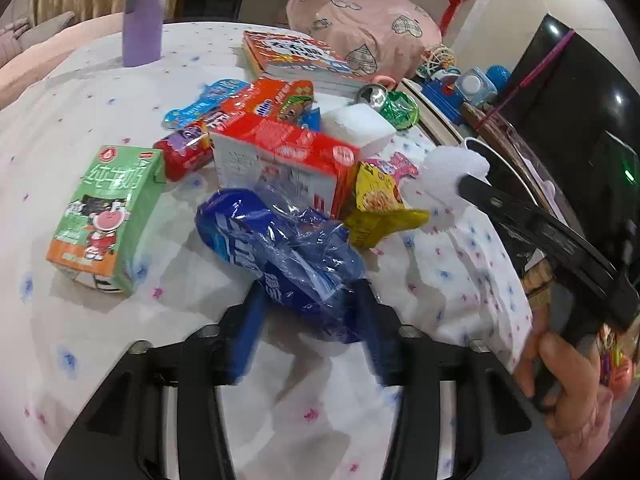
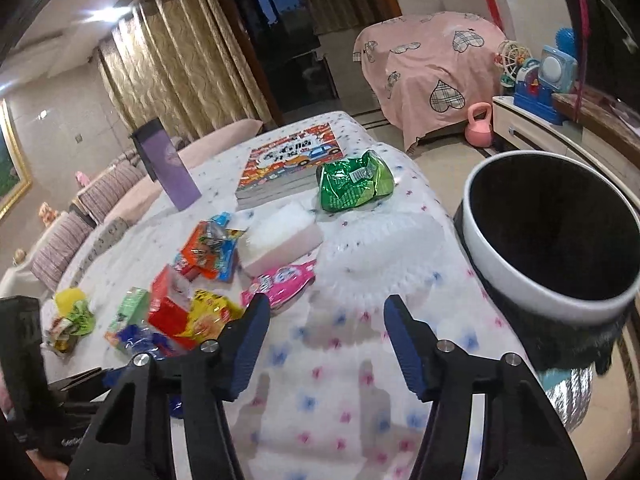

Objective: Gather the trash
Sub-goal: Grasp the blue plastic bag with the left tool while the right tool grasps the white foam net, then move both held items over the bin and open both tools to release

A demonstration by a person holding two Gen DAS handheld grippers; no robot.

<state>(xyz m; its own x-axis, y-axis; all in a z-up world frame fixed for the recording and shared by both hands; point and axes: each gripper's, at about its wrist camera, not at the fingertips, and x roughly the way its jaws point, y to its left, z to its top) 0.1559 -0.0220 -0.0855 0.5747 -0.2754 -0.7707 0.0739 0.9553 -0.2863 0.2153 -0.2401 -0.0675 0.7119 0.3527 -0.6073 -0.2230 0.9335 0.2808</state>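
The left claw (image 1: 308,308) clamps on the near end of a crumpled blue plastic wrapper (image 1: 280,252) lying on the flower-printed desk (image 1: 80,120) beside a green milk carton (image 1: 106,216). The right claw (image 2: 326,316) hangs apart and empty over the desk, near the white-rimmed trash bin (image 2: 500,276) at the desk's edge.

A stack of books (image 2: 287,168) lies flat on the bench (image 2: 360,380), which carries a floral cloth. A purple box (image 2: 170,164) stands upright near the books. A pink kettlebell (image 2: 480,125) rests on the floor beside the pink-covered furniture (image 2: 430,76).
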